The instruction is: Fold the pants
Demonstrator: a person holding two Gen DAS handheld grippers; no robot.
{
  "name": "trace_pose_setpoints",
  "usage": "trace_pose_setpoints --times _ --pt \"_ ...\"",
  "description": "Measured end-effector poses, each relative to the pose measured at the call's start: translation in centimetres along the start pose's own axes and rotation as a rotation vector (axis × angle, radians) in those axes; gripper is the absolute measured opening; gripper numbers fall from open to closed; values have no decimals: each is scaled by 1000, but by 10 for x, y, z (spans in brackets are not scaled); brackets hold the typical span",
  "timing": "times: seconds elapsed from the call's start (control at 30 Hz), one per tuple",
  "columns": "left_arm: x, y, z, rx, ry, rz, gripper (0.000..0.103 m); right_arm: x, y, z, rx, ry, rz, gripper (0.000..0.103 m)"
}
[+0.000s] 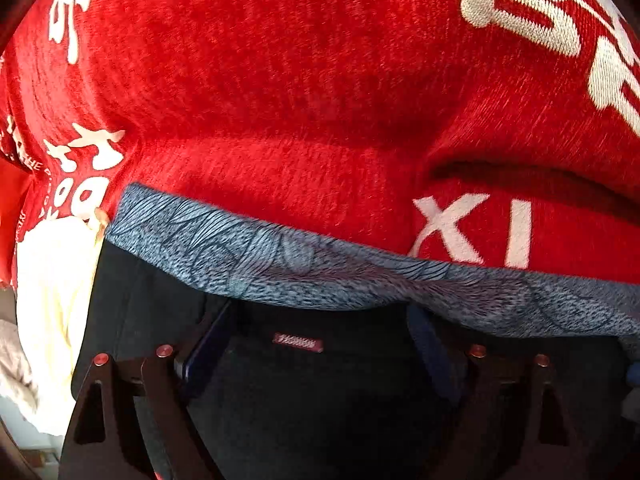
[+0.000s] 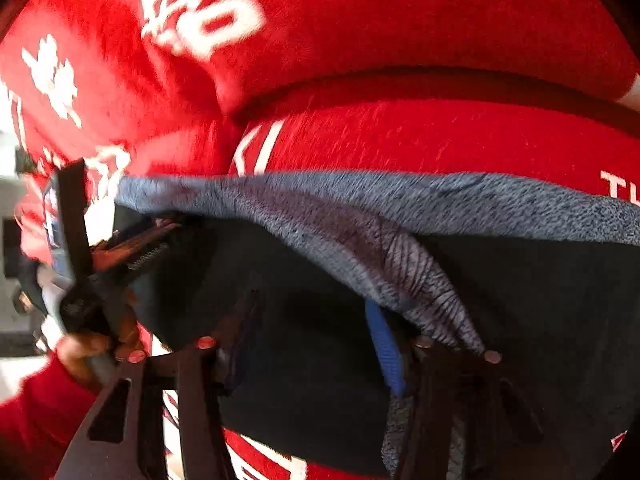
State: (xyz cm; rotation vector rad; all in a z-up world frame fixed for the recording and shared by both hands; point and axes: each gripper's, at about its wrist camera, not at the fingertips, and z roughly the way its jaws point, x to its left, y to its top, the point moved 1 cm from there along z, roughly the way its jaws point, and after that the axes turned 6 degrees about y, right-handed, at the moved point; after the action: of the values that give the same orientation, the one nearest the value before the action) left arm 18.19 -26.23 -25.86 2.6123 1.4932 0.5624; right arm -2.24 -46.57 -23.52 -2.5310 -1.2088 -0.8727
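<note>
My left claw (image 1: 316, 360) has its two fingers spread wide, and the dark pants (image 1: 320, 408) fill the space between them; whether the blue pads (image 1: 204, 350) press on the cloth or just sit against it I cannot tell, since the fabric is nearly black there. A small red label (image 1: 298, 343) sits on the pants midway between the fingers. Just above the fingers runs the grey-blue patterned waistband (image 1: 280, 252), turned over in a strip across the view. Beyond it a red blanket (image 1: 280, 80) with white printed lettering fills the upper part of the view. At the left edge lies a pale cream cloth (image 1: 52, 300), touching the pants.

My right claw (image 2: 316, 352) also has its fingers standing apart, with the pants (image 2: 320, 360) draped between them. The waistband (image 2: 400, 272) sags down in a fold to the right finger, whose blue pad (image 2: 386, 348) shows just under it; I cannot tell if that finger pinches the fold. To the left, the other claw (image 2: 80, 248) and the hand (image 2: 86, 350) holding it are in view beside the edge of the pants, blurred. The red blanket (image 2: 400, 40) lies behind and also shows below the pants.
</note>
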Motion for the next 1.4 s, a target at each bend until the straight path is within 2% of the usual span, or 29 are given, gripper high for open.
trace_pose_setpoints --times 0.07,0.1,0.2,0.3,0.43,0.63,0.77,0.93,1.07,1.17,1.3,1.4 --pt "1 -2 -14 8 -54 11 87 1 -6 -23 -54 24 -6 56" --pt "1 -5 -21 5 -58 25 87 2 -11 -32 -69 23 -13 58" --pt "-5 -28 -56 -7 -91 94 87 -10 -30 -66 -112 9 -5 62" --pt "-16 -57 -85 8 -163 151 87 -25 -61 -95 -137 -35 40 63" --pt "-44 -97 -111 46 -265 251 87 -49 -120 -125 -179 -88 145 64" --pt "-105 -147 -144 54 -415 384 87 -87 -223 -158 -266 -187 333 63" --pt "-134 -165 -161 40 -487 443 87 -110 -284 -164 -307 -234 458 63" --pt "-167 -176 -164 81 -538 489 87 -127 -337 -158 -315 -278 530 63" --pt "-185 -189 -160 112 -546 505 87 -139 -358 -148 -284 -249 554 63" --pt "-197 -194 -157 153 -542 500 87 -150 -370 -143 -267 -179 570 63" --pt "-205 -200 -154 181 -520 478 87 -158 -366 -144 -290 -90 527 63" --pt "-213 -202 -159 178 -508 480 87 -163 -360 -150 -308 -33 499 53"
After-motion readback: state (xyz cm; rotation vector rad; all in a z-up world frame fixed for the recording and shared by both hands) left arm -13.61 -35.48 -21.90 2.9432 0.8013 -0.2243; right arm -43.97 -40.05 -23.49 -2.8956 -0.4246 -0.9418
